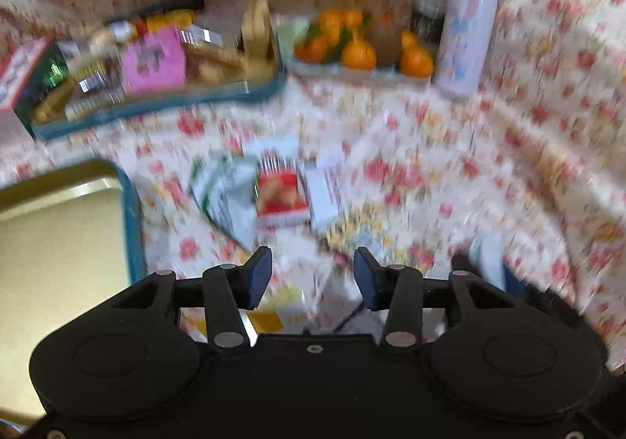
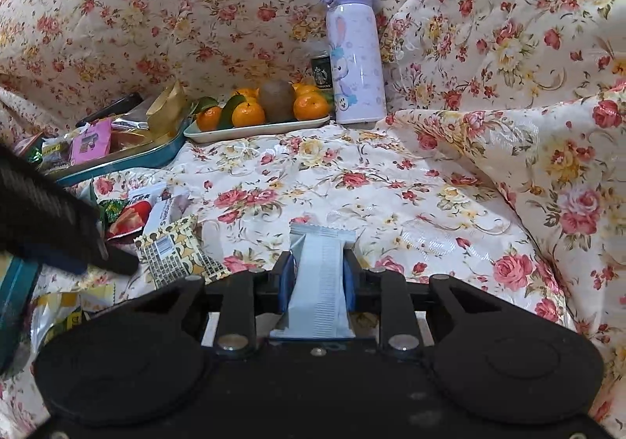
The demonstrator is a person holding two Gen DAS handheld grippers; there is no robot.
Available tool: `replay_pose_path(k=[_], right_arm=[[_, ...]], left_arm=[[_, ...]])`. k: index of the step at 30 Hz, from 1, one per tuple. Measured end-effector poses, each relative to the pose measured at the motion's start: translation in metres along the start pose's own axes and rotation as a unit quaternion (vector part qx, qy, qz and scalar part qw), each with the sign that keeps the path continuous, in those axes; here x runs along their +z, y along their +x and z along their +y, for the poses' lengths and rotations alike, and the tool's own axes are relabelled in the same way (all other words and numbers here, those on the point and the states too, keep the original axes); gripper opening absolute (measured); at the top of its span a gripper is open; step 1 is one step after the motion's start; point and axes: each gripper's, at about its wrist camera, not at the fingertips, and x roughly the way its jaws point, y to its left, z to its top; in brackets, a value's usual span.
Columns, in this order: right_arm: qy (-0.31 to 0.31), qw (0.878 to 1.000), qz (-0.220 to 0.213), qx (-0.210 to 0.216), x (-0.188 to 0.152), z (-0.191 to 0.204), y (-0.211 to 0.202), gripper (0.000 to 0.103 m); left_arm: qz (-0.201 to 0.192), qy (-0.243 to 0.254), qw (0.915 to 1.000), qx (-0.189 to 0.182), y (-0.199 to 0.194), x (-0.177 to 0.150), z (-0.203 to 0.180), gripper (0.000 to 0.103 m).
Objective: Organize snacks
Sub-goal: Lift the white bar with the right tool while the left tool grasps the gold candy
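My right gripper (image 2: 317, 267) is shut on a white and pale blue snack packet (image 2: 321, 282), held above the flowered cloth. My left gripper (image 1: 313, 274) is open and empty above loose snack packets; its view is blurred. A red and white packet (image 1: 281, 193) lies ahead of it between white ones. In the right wrist view the left gripper (image 2: 58, 231) shows at the left edge, near a yellow patterned packet (image 2: 176, 251) and a red packet (image 2: 131, 218). A teal tin (image 1: 156, 102) full of snacks stands at the back left, also seen in the right wrist view (image 2: 129, 161).
An open gold-lined tin lid (image 1: 58, 235) lies at the left. A tray of tangerines (image 2: 258, 126) and a purple bottle (image 2: 354, 59) stand at the back, with a small Starbucks jar (image 2: 321, 71) behind. Bunched flowered cloth (image 2: 508, 47) rises on the right and behind.
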Motion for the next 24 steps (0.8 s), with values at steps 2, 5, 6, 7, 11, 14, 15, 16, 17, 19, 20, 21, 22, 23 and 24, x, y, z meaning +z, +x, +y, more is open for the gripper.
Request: replay_pose_path(k=[2,5,6,7,11,14,15,16,17,19,20,21,22,23,24], right_arm=[[-0.004,1.0,-0.002,-0.004,-0.001,0.002,0.0,0.026],[-0.003,1.0,-0.005,-0.004,-0.002,0.003,0.0,0.026],[-0.001,1.0,-0.005,-0.003,-0.003,0.002,0.0,0.026],[0.0,1.0,-0.007,-0.002,-0.003,0.001,0.0,0.026],[-0.011,1.0,-0.013,-0.001,-0.005,0.002,0.0,0.026],[-0.016,1.0,-0.013,0.005,-0.005,0.002,0.001,0.029],[-0.014,1.0,-0.013,0.009,-0.005,0.0,0.001,0.03],[-0.012,1.0,-0.013,0.014,-0.005,-0.001,0.001,0.03],[-0.01,1.0,-0.013,0.018,-0.005,-0.003,0.001,0.03],[-0.009,1.0,-0.013,0.023,-0.005,-0.004,0.001,0.031],[-0.009,1.0,-0.014,0.023,-0.005,-0.004,0.001,0.031],[-0.009,1.0,-0.014,0.023,-0.005,-0.003,0.001,0.031],[-0.01,1.0,-0.014,0.023,-0.005,-0.003,0.001,0.031],[-0.01,1.0,-0.014,0.022,-0.005,-0.003,0.001,0.031],[-0.011,1.0,-0.014,0.022,-0.005,-0.002,0.001,0.031]], left_arm=[[-0.02,-0.004,0.9998,-0.002,-0.015,0.005,0.003,0.052],[-0.038,-0.01,0.9992,-0.009,-0.037,0.004,0.012,0.052],[-0.042,-0.011,0.999,-0.011,-0.043,0.001,0.014,0.052],[-0.045,-0.013,0.9988,-0.013,-0.05,-0.004,0.016,0.052],[-0.046,-0.006,0.9989,-0.008,-0.06,-0.026,0.018,0.052],[-0.052,0.012,0.9986,0.008,-0.064,-0.046,0.016,0.052],[-0.053,0.018,0.9984,0.008,-0.067,-0.052,0.015,0.052],[-0.051,0.026,0.9983,0.006,-0.066,-0.06,0.014,0.052],[-0.048,0.033,0.9983,0.004,-0.067,-0.066,0.013,0.052],[-0.044,0.04,0.9982,-0.002,-0.068,-0.078,0.011,0.052],[-0.041,0.042,0.9983,-0.006,-0.069,-0.084,0.011,0.052],[-0.035,0.042,0.9984,-0.012,-0.07,-0.09,0.009,0.052],[-0.029,0.042,0.9985,-0.018,-0.071,-0.094,0.008,0.052],[-0.023,0.043,0.9986,-0.024,-0.071,-0.097,0.006,0.052],[-0.019,0.044,0.9984,-0.03,-0.071,-0.101,0.004,0.052]])
